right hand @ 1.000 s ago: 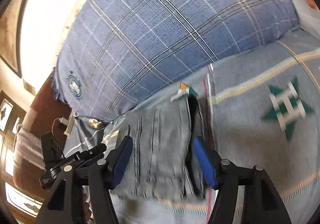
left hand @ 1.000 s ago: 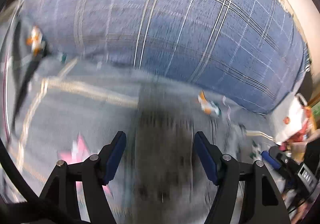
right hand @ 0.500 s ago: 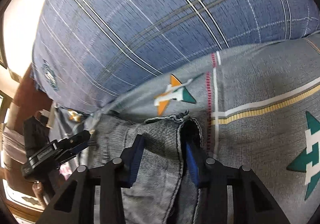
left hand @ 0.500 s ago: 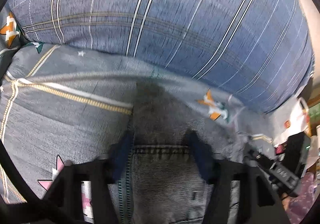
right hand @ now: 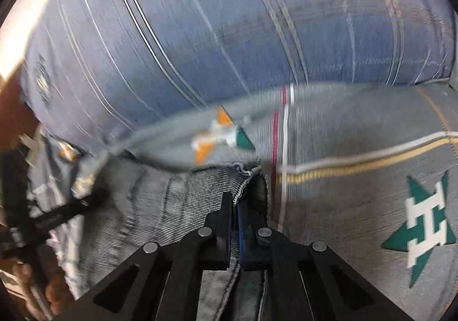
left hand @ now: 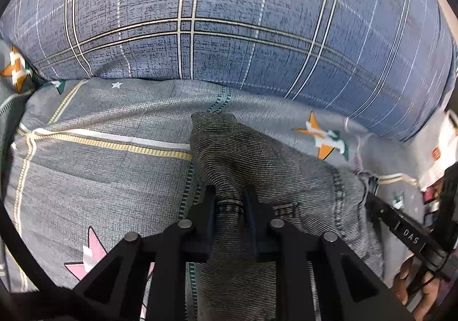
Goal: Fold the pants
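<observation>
Blue plaid bolster cushion [left hand: 229,20]: ahead of both sets of fingers, beyond the garment; it closes off the far side of the work area.

Grey patterned bedsheet with star motifs and yellow stripes [left hand: 94,172]: under both grippers, bare to the outer side of each; it carries the garment.

Grey denim pants [left hand: 274,166]: lie on the bedsheet between the two grippers. In the left view the cloth runs from the fingers off to the right, toward the other tool; in the right view it spreads leftward from the fingers [right hand: 177,200]. Judged from this, the gripped edge runs crosswise from one gripper to the other, with the rest of the garment trailing back under the cameras.

Left gripper [left hand: 230,202]: jaws have just been closing and now pinch a bunched ridge of the denim, which bulges up ahead of the pads.

Right gripper [right hand: 239,208]: jaws have just been closing and are now clenched on a hemmed edge of the denim; this view is blurred.

Governing relation: each hand holds its own end of one edge, neither nearer than the other; the coming fold likely requires both to lift and travel together, keeping that edge taut.
</observation>
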Motion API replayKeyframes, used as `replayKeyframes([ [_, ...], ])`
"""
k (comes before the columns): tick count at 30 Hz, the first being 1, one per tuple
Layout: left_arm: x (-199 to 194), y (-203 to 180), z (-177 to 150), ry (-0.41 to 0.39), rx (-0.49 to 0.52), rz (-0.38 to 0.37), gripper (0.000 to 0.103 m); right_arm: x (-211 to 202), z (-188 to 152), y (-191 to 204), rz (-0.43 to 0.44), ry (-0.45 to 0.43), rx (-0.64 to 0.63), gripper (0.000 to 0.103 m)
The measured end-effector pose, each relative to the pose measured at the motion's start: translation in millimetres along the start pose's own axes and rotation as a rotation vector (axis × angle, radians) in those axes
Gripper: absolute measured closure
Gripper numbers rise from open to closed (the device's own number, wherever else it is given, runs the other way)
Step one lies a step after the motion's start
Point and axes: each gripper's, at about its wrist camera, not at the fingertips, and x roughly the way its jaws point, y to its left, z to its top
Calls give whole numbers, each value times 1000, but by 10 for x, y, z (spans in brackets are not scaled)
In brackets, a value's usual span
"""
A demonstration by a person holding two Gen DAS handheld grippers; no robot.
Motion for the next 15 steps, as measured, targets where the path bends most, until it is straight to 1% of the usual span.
replayKeyframes([
  [2, -38, -15, -9, -4, 7, 13, 73, 22, 5, 50, -24, 4, -13, 100],
  [3, -63, 1, -11, 2, -8, 13, 69, 2, 6, 70, -32, 1, -26, 99],
  [5, -117, 45, -11, 3, -46, 10, 54, -28, -7, 61, -18, -6, -21, 99],
  [6, -139, 73, -8, 5, -60, 1, 51, -55, -7, 5, 13, -5, 6, 99],
  [7, -157, 98, -23, 11, -66, -7, 50, -108, -79, -43, 31, -9, 32, 99],
  [9, -262, 161, -78, 23, -96, -24, 49, -195, -83, -139, 90, -30, 103, 98],
  [10, -318, 175, -105, 24, -112, -27, 46, -247, -93, -171, 117, -48, 131, 98],
  [11, -364, 194, -138, 25, -128, -31, 42, -301, -92, -203, 142, -61, 147, 97],
  [12, -405, 225, -174, 28, -146, -39, 40, -353, -81, -219, 159, -73, 154, 97],
  [15, -449, 299, -296, 52, -195, -82, 39, -438, -59, -202, 172, -86, 148, 94],
])
